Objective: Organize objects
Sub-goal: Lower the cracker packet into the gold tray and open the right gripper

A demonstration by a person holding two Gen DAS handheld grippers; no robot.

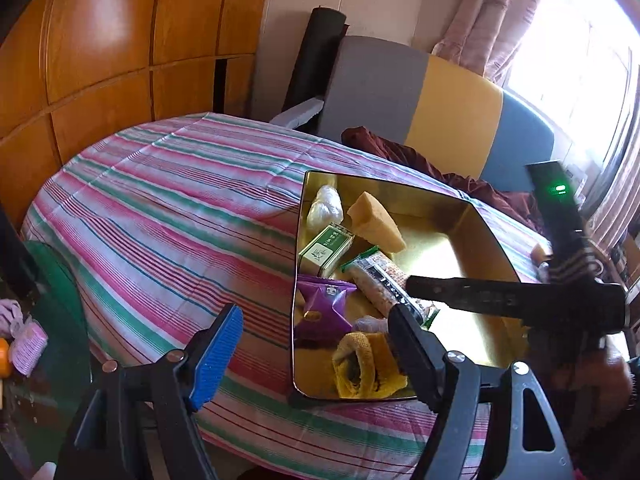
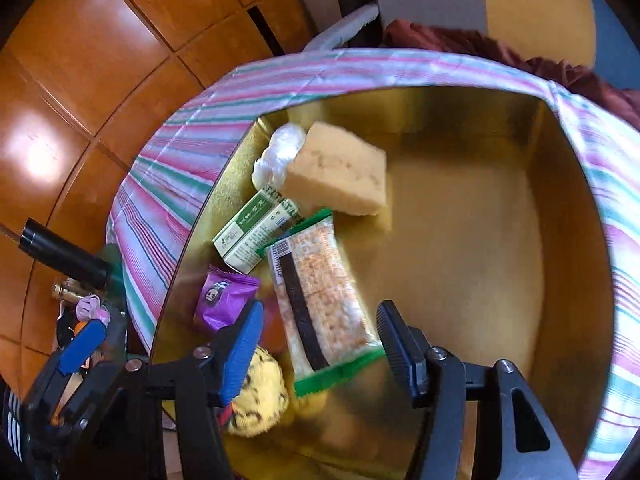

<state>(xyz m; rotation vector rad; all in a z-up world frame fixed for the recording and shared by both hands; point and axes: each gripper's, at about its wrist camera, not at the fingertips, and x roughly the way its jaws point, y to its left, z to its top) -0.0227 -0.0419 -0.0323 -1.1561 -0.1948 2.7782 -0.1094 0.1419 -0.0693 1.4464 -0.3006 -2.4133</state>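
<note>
An open gold tin [image 1: 472, 216] [image 2: 560, 240] stands on the striped tablecloth [image 1: 160, 208]. Along its left side lie a white plastic bundle [image 2: 280, 152], a yellow sponge [image 2: 340, 172], a green box [image 2: 252, 236], a purple packet [image 2: 224, 296], a yellow knitted cloth [image 2: 260, 396] and a green-edged cracker packet [image 2: 320, 300] [image 1: 376, 280]. My right gripper [image 2: 318, 344] [image 1: 416, 286] hangs inside the tin, open, with the blurred cracker packet between its jaws and neither pad pressing on it. My left gripper [image 1: 316, 348] is open and holds nothing, straddling the tin's near-left rim.
Wooden cabinet doors [image 1: 100, 40] rise behind the table. Grey and yellow chair backs [image 1: 420, 100] and a maroon cloth [image 1: 400, 152] sit beyond the tin. A green glass side table [image 1: 52, 300] at the left bears pink items. The tin's right half shows bare gold floor.
</note>
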